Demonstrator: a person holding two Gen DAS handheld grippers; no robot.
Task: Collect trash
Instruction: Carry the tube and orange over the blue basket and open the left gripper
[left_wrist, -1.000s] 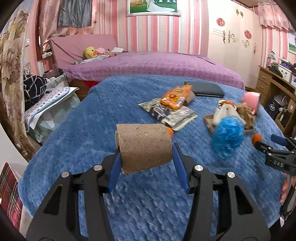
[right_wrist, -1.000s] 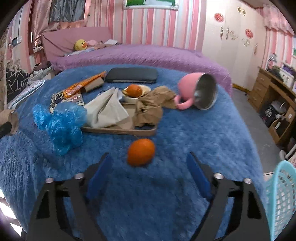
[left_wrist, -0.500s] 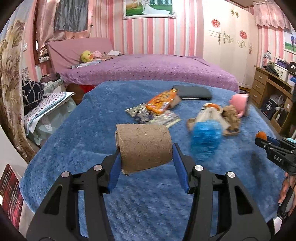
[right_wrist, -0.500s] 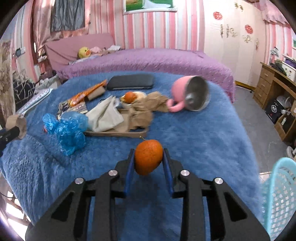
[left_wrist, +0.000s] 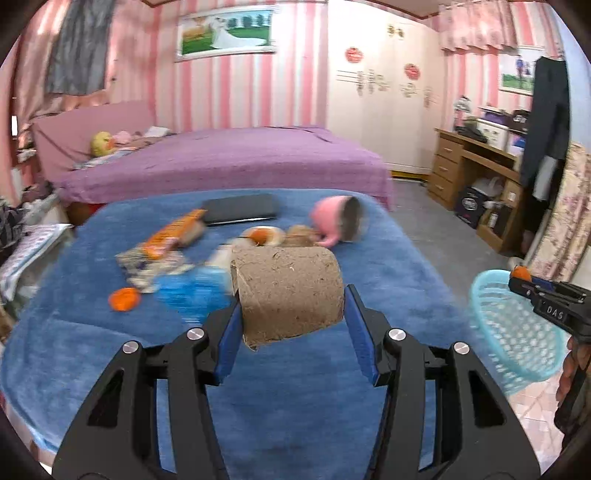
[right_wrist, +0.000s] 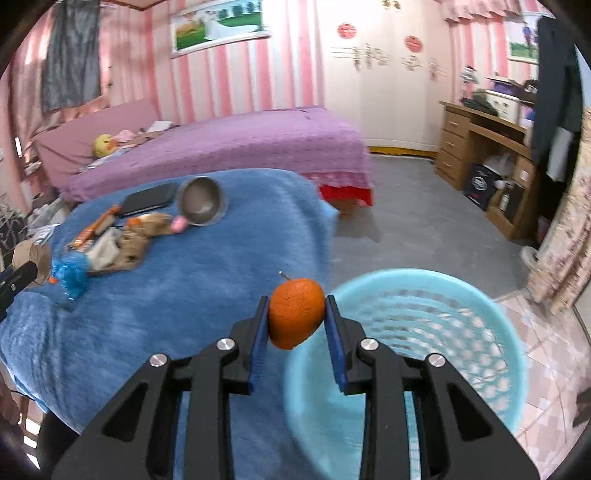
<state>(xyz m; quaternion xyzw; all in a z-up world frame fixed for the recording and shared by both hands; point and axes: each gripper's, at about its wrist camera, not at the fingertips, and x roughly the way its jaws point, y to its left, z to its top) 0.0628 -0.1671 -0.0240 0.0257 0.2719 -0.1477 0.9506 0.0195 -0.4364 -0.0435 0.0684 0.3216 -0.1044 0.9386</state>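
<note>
Left tongs (left_wrist: 291, 317) pinching brown cardboard roll (left_wrist: 286, 293); right tongs (right_wrist: 295, 319) pinching orange fruit (right_wrist: 295, 312) beside light-blue mesh plastic basket (right_wrist: 417, 354).

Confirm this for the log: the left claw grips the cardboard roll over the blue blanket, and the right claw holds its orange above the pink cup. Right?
Not quite. The right claw holds the orange at the rim of the light blue basket, not above the pink cup, as the right wrist view shows. The left claw does grip the cardboard roll over the blue blanket.
</note>
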